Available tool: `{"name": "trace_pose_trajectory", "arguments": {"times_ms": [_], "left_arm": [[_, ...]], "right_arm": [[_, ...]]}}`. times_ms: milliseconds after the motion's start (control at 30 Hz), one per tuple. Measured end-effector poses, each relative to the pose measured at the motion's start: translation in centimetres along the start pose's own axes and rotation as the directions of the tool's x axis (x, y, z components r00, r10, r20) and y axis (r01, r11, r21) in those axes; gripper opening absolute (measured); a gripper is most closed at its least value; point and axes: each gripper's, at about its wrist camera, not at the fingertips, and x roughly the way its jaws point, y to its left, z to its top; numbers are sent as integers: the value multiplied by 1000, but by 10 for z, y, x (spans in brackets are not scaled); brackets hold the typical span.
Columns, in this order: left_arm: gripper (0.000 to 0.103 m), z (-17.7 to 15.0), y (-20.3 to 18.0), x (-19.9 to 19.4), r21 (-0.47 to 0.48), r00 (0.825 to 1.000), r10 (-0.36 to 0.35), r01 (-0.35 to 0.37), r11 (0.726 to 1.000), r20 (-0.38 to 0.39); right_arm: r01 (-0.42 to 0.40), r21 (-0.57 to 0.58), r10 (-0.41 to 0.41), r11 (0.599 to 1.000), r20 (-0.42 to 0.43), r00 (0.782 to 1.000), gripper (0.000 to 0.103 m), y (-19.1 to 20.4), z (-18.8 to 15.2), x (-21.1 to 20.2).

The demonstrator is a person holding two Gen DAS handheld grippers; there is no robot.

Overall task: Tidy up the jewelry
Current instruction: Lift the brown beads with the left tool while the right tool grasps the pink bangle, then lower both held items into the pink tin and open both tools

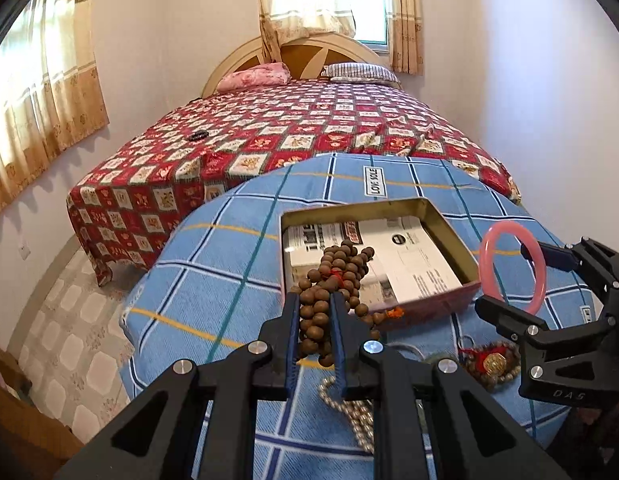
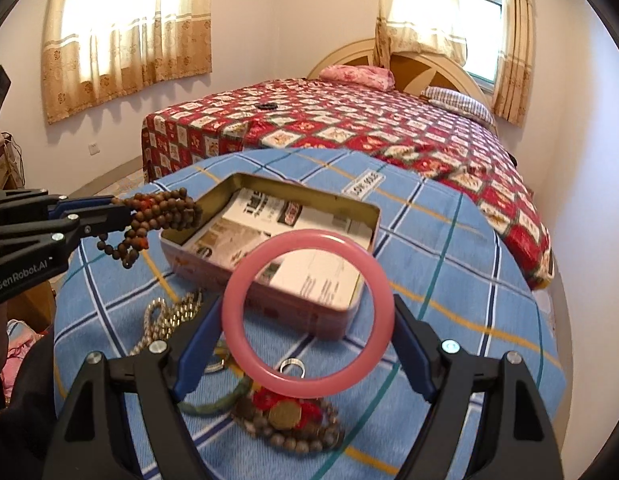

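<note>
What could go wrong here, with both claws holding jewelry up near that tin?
The left gripper pinches only part of the brown bead strand; loops dangle outside the tin's near wall and might land on the cloth rather than inside. The right gripper holds the smooth pink bangle by its rim, so it could slip and fall on the jewelry left below, such as the silver ring.

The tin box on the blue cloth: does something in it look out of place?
Yes. The tin box holds only printed papers, no jewelry yet. The silver bead chain, green bangle and coin bracelet lie loose beside it.
</note>
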Motion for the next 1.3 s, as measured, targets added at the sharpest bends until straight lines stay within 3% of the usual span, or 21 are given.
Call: {"name": "trace_pose_trajectory", "arguments": {"times_ms": [533,1300], "left_arm": [[15,28,4,43,42,999,32,-31,999,-15],[15,44,6,87,94,995,79,-73,993,-63]], "right_arm": [[16,-27,-16,999,-8,1000,83,-7,35,38],[33,-47,-36,998,-73,997,83,-8,43,86]]}}
